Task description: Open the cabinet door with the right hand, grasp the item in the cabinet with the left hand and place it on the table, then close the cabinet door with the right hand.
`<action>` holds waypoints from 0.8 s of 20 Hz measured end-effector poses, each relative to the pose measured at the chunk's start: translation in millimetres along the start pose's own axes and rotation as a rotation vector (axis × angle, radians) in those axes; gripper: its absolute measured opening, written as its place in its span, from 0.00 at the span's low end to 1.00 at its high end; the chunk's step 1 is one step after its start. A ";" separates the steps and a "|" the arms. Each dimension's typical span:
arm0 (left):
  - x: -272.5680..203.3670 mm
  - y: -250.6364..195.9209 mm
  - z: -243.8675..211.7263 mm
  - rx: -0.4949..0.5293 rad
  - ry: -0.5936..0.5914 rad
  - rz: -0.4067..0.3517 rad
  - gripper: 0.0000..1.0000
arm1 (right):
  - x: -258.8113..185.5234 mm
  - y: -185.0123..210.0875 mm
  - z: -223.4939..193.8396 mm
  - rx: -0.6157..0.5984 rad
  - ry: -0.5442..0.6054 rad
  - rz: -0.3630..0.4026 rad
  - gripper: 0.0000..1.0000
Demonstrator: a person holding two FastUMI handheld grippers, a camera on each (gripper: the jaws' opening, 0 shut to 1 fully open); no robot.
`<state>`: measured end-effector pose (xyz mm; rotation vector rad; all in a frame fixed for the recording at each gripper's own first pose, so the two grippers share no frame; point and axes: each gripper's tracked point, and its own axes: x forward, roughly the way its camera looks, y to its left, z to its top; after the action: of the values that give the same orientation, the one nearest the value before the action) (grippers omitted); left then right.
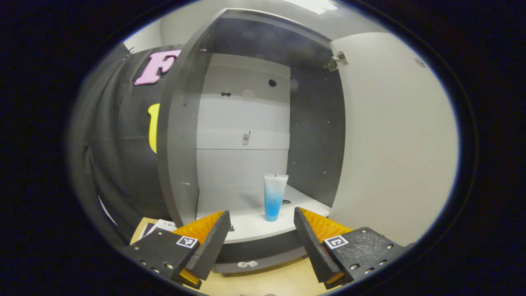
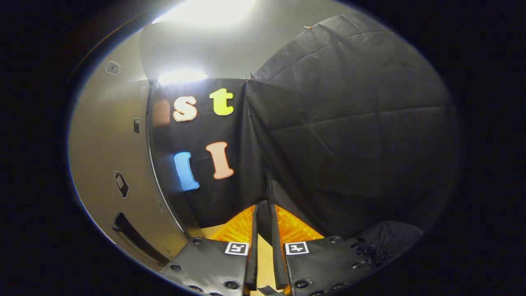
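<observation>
straight ahead of the left tool (image 1: pixel 261 230), between the lines of its two fingers and beyond their tips, the tube (image 1: pixel 274 196) stands on its cap on the bottom shelf (image 1: pixel 254 228) of the cabinet (image 1: pixel 181 135). the left tool is spread wide and holds nothing; the tube is apart from both fingers. the cabinet door (image 1: pixel 390 139) is swung open to the right of this tool, so the opening step appears complete and the reach for the tube is the step in hand.

handling estimate: the tube is probably light, with soft plastic walls that give under pressure and a smooth skin that may slip. it stands on a narrow base and may tip if a finger brushes it first. recommended hold: across the lower half of the body, just above the cap, where it is judged stiffest, with both fingers closing evenly from the two sides. moderate pressure is advised.

the right tool (image 2: pixel 263 230) is closed to a narrow slit with nothing between its fingers. to its left, the outer face of the cabinet door shows a dark recessed handle (image 2: pixel 133 238). the wooden surface (image 1: pixel 267 281) lies below the left tool.
</observation>
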<state>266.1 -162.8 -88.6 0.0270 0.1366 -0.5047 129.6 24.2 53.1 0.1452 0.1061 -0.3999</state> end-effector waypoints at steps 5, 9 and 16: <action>44.8 -18.9 1.9 -0.036 0.009 0.014 0.95 | 46.7 -14.6 -6.1 0.004 0.008 0.047 1.00; 78.0 -20.9 2.1 -0.006 0.009 0.030 0.95 | 77.9 -22.7 -4.9 0.012 0.001 0.057 0.98; 128.3 -28.4 -9.9 0.024 0.027 0.022 0.92 | 110.2 -32.9 -21.8 -0.013 0.061 0.080 0.98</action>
<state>362.3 -248.6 -115.8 0.0592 0.1564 -0.4843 215.8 -44.0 13.2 0.1483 0.1628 -0.3147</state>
